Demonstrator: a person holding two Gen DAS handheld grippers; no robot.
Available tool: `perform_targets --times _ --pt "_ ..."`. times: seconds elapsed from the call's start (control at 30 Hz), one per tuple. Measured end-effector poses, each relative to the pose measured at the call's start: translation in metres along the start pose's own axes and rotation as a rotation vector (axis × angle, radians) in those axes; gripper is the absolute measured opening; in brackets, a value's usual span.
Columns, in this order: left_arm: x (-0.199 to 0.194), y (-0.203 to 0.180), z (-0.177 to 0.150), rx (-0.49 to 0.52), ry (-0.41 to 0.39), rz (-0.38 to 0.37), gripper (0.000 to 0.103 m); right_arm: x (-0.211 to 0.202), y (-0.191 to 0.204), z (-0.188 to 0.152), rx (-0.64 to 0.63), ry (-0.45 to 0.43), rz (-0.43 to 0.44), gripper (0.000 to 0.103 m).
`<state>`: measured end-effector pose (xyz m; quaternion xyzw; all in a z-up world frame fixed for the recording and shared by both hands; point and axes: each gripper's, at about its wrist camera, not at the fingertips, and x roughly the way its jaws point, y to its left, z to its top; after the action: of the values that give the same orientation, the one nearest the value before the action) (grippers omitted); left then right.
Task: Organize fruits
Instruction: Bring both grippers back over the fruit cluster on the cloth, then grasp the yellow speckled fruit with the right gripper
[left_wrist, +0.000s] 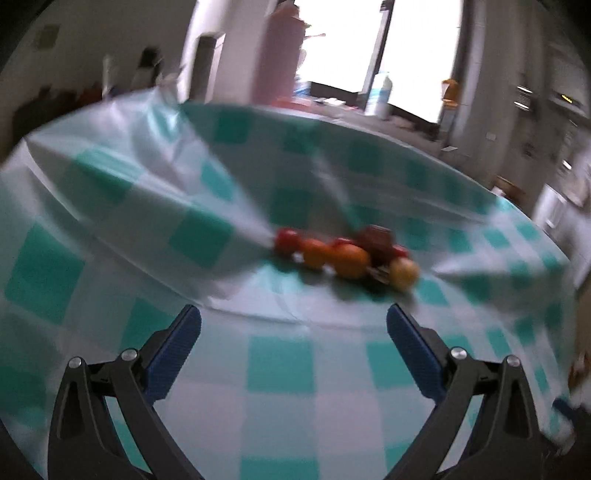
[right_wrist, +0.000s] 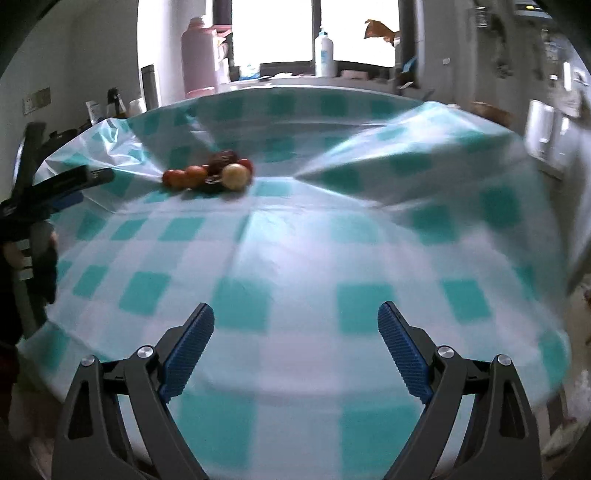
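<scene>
The fruits (left_wrist: 347, 254) are lying in a tight cluster on the checked tablecloth (left_wrist: 277, 369), toward the far middle of the table, where raised folds of the cloth are converging on them. In the left wrist view the cluster is reading, left to right, as a small red fruit (left_wrist: 287, 240), two orange fruits (left_wrist: 338, 258) touching each other, a dark reddish-brown piece (left_wrist: 376, 240) sitting behind them, and a pale yellow fruit (left_wrist: 404, 273) at the near right end. Motion blur is preventing finer identification. In the right wrist view the same cluster (right_wrist: 210, 173) is appearing at upper left, with the pale yellow fruit nearest the camera.

The left gripper (left_wrist: 293, 325) is hovering over bare cloth, well short of the fruit, its blue-padded fingers (left_wrist: 173, 354) standing spread wide with nothing between them. The right gripper (right_wrist: 295, 321) is likewise spread apart and empty, positioned above the near part of the cloth, well apart from the cluster.

Beyond the table, a pink container (right_wrist: 197, 55) and a white bottle (right_wrist: 324, 51) are standing before a bright window (right_wrist: 314, 29).
</scene>
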<state>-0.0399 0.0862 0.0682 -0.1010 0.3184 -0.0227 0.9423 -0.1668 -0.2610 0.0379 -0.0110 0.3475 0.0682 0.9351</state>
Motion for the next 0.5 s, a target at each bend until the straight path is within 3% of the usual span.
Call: perform_targets --times 0.13,0.23,0.4,0.5 --pt "0.043 0.017 0.026 -0.083 0.053 0.089 0.101 0.058 0.023 0.035 -0.027 0.069 -0.007 0.087" --pt "0.073 0.026 0.042 -0.126 0.058 0.113 0.101 0.096 0.032 0.059 -0.045 0.104 -0.007 0.087" --pt "0.086 0.042 0.044 -0.190 0.012 0.095 0.101 0.150 0.050 0.096 -0.117 0.139 -0.012 0.075" --pt "0.086 0.046 0.036 -0.150 -0.002 0.072 0.101 0.181 0.058 0.114 -0.162 0.164 -0.012 0.068"
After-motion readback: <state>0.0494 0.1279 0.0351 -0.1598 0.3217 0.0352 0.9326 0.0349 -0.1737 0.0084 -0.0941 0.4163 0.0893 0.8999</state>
